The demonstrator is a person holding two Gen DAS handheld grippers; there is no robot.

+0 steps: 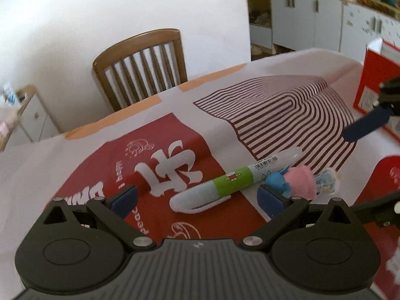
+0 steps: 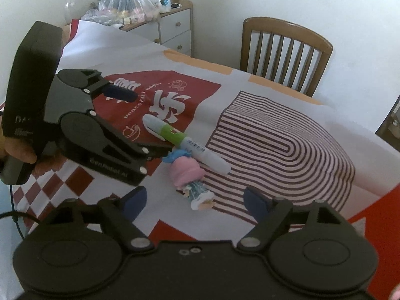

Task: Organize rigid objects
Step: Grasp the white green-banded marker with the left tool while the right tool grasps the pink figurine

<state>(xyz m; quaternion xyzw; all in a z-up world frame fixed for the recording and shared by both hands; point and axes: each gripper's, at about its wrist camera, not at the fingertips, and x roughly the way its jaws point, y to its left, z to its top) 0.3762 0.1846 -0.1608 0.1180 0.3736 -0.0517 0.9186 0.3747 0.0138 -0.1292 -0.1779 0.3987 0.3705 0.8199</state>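
Left gripper [image 1: 197,197]: jaws spread wide, empty, low over the pen.
Right gripper [image 2: 195,202]: jaws apart, empty, near the figurine.
Pen [image 1: 225,185]: flat on the counter [image 1: 225,85] cloth.
Figurine [image 2: 191,177]: lying just beside the pen's tip end.
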